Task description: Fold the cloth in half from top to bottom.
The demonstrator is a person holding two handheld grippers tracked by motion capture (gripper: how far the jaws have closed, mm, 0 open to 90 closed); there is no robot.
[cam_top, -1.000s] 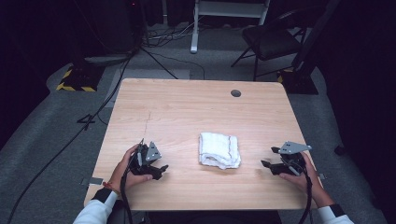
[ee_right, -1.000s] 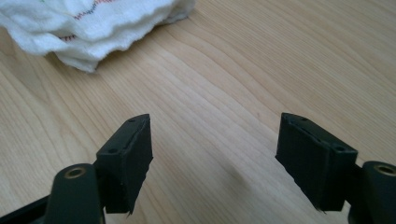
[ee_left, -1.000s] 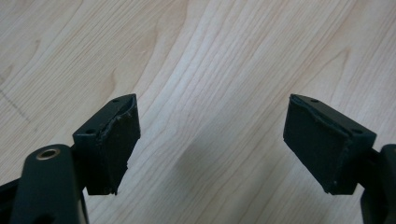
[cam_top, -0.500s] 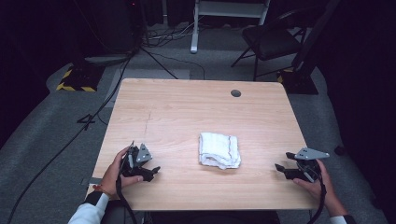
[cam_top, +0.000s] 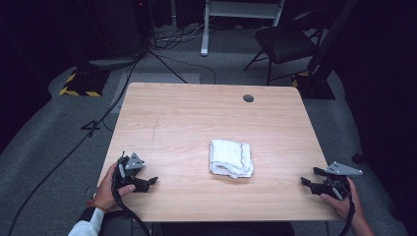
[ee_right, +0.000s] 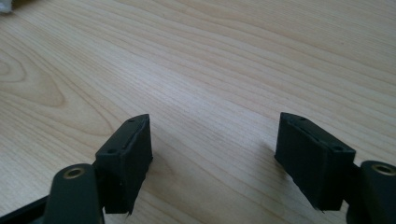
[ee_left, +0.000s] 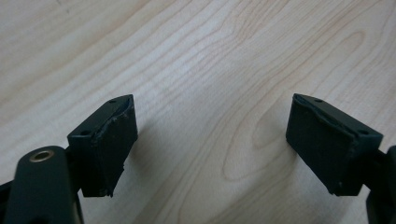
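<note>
A folded white towel (cam_top: 231, 158) with a dark stitched edge lies on the wooden table (cam_top: 206, 113), a little right of centre and toward the front. My left gripper (cam_top: 147, 181) rests low at the front left corner, pointing right toward the towel, its jaws open over bare wood (ee_left: 210, 140). My right gripper (cam_top: 309, 178) sits at the front right edge, pointing left, also open with only wood grain between its jaws (ee_right: 212, 158). A sliver of the towel (ee_right: 4, 5) shows at the top left corner of the right gripper view.
A round cable hole (cam_top: 248, 98) sits near the table's far right edge. Beyond the table stand a dark chair (cam_top: 285, 44), a white frame leg (cam_top: 204, 29) and cables on the grey floor (cam_top: 162, 39).
Both hands have drawn apart, away from the towel: the left gripper slid left and toward the front edge, the right gripper slid right to the table's edge. The towel has not moved.
</note>
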